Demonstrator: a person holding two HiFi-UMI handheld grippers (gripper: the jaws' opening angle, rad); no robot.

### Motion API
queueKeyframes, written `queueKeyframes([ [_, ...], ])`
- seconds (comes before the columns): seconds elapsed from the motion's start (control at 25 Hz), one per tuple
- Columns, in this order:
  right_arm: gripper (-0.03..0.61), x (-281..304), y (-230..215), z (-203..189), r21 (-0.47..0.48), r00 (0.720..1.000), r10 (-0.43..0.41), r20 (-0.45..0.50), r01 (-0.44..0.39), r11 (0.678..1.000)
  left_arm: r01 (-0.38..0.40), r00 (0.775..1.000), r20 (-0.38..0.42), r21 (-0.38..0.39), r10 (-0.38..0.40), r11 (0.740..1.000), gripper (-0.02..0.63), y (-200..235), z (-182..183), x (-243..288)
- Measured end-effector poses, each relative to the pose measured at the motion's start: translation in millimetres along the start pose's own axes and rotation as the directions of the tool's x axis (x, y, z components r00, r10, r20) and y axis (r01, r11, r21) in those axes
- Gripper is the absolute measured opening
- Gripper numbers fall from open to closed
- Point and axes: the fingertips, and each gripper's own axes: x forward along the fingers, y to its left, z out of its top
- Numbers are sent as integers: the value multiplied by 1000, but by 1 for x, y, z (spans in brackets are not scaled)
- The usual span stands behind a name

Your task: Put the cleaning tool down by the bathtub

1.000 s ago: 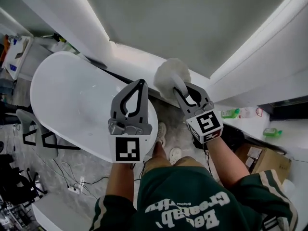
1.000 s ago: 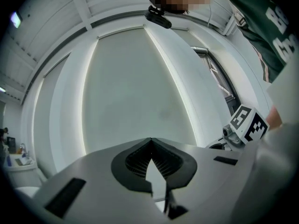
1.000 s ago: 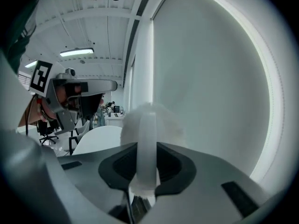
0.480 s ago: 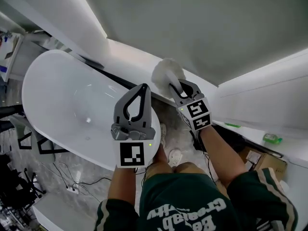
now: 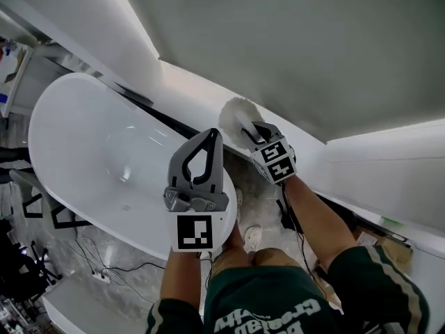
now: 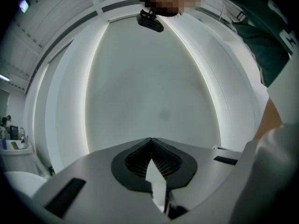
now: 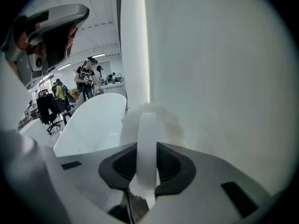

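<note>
The right gripper [image 5: 249, 129] is clamped on the white handle of the cleaning tool [image 5: 235, 113], its jaws partly apart around the handle. The fluffy white head sticks out beyond the jaw tips. The tool is held in the air just right of the bathtub [image 5: 97, 152], at the tub's right end and close to the grey wall [image 5: 292, 47]; whether the head touches the wall cannot be told. The left gripper [image 5: 209, 135] hangs over the tub's right rim, jaw tips meeting with nothing between them. Marbled floor [image 5: 268, 195] shows below.
</note>
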Motion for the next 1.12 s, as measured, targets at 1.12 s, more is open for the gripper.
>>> queueKeyframes([
  [1.12, 91, 178, -27, -134, -97, 914, 53, -401, -100, 990, -98, 995, -1, -81, 98, 992, 5, 47, -81, 25],
])
